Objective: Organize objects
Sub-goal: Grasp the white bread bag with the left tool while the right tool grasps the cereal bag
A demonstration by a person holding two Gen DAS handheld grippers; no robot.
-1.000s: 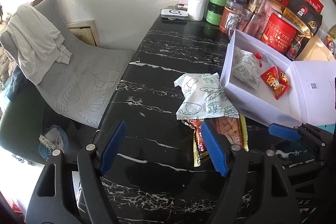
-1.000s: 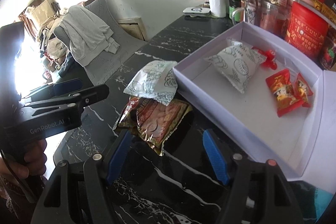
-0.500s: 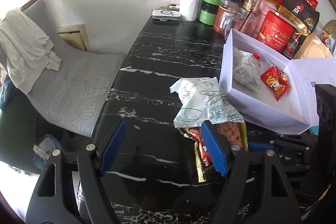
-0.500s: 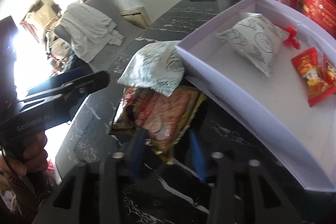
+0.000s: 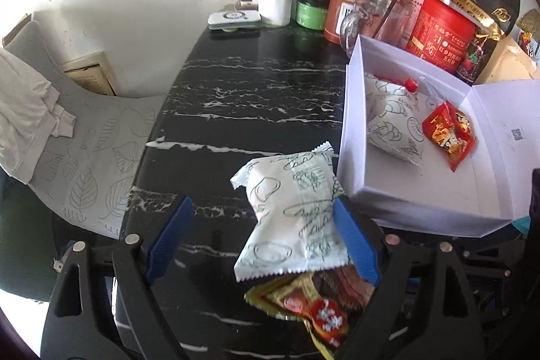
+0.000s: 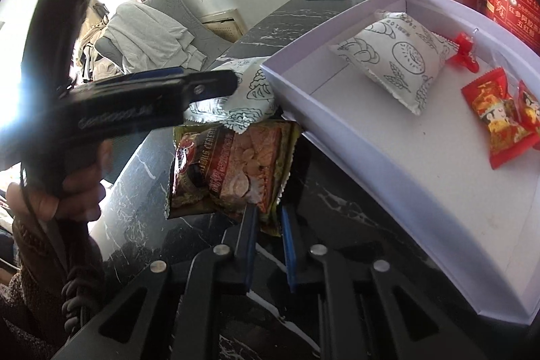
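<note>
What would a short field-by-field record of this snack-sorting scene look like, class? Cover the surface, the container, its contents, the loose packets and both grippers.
surface: black marble table
container: open white box, lid folded back
in box: white doodle-print packet, two red snack packets
loose packets: second white doodle-print packet lying on the cereal packet, beside the box
left gripper: open, jaws either side of the loose white packet
right gripper: shut on the cereal packet's lower edge
background: jars and a red tin along the wall
</note>
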